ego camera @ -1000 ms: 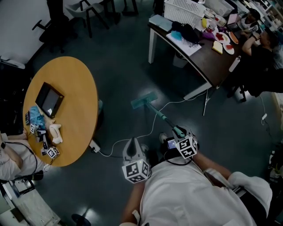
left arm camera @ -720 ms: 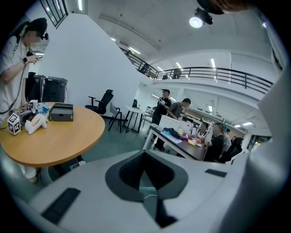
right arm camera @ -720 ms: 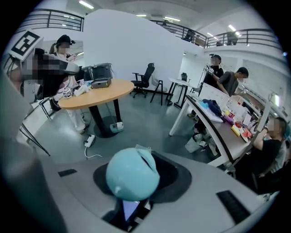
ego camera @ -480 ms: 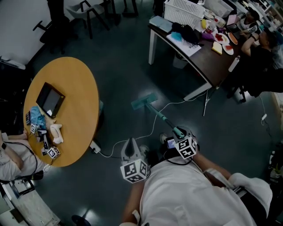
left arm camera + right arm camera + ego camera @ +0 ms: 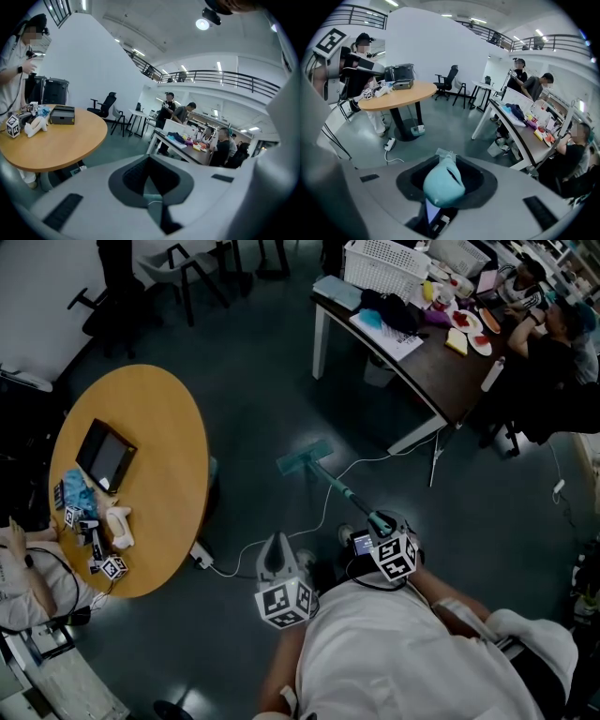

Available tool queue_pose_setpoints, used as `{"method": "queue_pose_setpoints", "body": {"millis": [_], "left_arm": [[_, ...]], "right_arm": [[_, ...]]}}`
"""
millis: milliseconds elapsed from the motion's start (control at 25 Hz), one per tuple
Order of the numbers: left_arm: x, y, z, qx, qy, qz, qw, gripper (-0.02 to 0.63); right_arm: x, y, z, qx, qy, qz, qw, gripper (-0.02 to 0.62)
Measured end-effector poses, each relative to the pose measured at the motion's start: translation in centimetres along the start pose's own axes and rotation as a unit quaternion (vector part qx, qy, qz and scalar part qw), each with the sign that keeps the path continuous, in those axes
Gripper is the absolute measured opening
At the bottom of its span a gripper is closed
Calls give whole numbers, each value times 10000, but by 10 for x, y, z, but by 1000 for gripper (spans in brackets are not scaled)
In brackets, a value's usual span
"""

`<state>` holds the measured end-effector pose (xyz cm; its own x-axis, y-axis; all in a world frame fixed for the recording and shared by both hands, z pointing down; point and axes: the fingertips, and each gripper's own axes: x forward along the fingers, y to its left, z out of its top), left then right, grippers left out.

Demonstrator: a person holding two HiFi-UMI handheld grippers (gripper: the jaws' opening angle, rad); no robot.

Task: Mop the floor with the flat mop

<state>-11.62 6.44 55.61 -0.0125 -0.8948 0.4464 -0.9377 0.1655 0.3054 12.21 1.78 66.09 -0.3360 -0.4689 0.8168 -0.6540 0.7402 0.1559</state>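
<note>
The flat mop's teal head [image 5: 305, 457] lies flat on the dark floor between the round table and the desk. Its thin handle [image 5: 339, 487] slants back toward me. My right gripper [image 5: 380, 522] is shut on the handle's teal grip [image 5: 443, 183], which fills the space between the jaws in the right gripper view, with the mop head [image 5: 446, 154] just past it. My left gripper [image 5: 278, 543] hangs to the left of the handle, apart from it. Its jaws are shut with nothing between them in the left gripper view [image 5: 154, 187].
A round wooden table [image 5: 159, 427] with a tablet and small items stands at the left. A dark desk [image 5: 427, 371] with a white basket [image 5: 389, 263] stands beyond. A white cable [image 5: 323, 507] and power strip [image 5: 200, 551] lie on the floor by the mop. People sit at both tables.
The left gripper has drifted slightly left. The mop and the right gripper have hardly moved.
</note>
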Motion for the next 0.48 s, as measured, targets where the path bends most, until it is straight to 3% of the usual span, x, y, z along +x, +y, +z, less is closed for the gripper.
{"method": "queue_pose_setpoints", "body": {"millis": [320,480], "left_arm": [[5,-6,-6,2,98,-87,9999,5],[8,-7,-7,24,136,-82,9999,5]], "right_arm": [[21,-6,-33,217,375,20,9991,114],[50,-17,-12,145,177,-21,9997,114]]}}
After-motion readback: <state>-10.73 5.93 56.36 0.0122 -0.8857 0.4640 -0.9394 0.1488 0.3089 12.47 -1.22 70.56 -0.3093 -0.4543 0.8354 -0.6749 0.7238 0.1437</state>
